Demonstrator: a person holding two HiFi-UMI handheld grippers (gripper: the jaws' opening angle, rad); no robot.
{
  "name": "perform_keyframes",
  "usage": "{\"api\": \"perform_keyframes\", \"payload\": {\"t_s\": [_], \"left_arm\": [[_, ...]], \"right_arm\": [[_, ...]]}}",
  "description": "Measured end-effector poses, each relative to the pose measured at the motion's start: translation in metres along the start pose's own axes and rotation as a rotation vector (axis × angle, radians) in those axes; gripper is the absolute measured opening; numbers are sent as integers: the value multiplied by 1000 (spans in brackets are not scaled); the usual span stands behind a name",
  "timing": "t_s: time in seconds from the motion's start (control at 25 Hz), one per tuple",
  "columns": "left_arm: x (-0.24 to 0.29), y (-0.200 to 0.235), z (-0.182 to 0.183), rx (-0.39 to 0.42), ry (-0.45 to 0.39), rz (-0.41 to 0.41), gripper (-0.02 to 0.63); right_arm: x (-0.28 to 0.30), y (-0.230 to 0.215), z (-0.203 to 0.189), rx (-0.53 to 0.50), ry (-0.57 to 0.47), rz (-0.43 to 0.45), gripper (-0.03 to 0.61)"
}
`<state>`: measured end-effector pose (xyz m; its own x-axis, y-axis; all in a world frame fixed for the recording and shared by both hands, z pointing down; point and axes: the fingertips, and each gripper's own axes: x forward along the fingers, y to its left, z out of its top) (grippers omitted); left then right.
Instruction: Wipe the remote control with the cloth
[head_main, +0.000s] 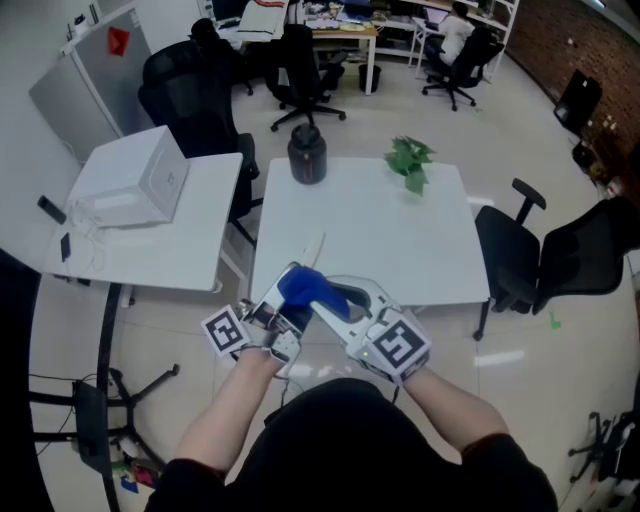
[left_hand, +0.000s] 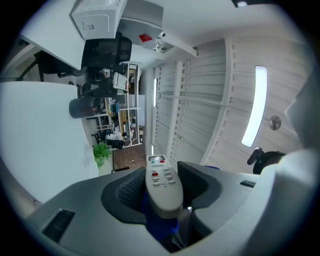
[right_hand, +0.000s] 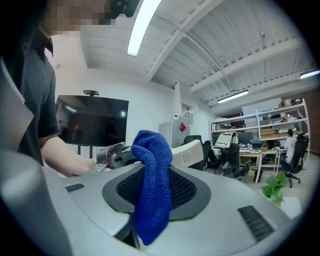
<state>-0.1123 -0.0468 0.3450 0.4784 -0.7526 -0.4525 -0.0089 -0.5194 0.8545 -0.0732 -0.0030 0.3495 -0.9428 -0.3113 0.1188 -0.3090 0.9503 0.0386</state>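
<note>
Low in the frame, at the white table's (head_main: 400, 240) edge, the left gripper (left_hand: 161, 194) clamps the remote control (left_hand: 162, 182) and the right gripper (right_hand: 155, 197) pinches the cloth (right_hand: 150, 150); hard rubbing may lever the remote control free.

Bright, even light from ceiling strip lamps (right_hand: 144, 22) floods the scene, whitening the bench (head_main: 400, 240) and leaving a pale sheen on the floor (head_main: 497, 358), shadows soft throughout, while both gripper views bow sharply at the edges into black, rounded corners.

White table (head_main: 400, 240), black jar (head_main: 307, 155), green plant (head_main: 410, 163), white box (head_main: 135, 180)
</note>
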Motion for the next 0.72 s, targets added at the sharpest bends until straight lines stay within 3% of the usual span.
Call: {"api": "perform_keyframes", "payload": {"t_s": [0.28, 0.48, 0.6, 0.72], "left_arm": [[-3, -5, -36, -5, 192, -41, 206], [-2, 0, -46, 15, 220, -32, 206], [-2, 16, -34, 151, 191, 65, 206], [-12, 68, -19, 415, 220, 329, 206]], "right_arm": [[-21, -51, 10, 39, -19, -117, 129], [-31, -69, 14, 52, -32, -164, 129], [-40, -74, 12, 43, -32, -192, 129], [-55, -83, -5, 49, 8, -239, 129]]}}
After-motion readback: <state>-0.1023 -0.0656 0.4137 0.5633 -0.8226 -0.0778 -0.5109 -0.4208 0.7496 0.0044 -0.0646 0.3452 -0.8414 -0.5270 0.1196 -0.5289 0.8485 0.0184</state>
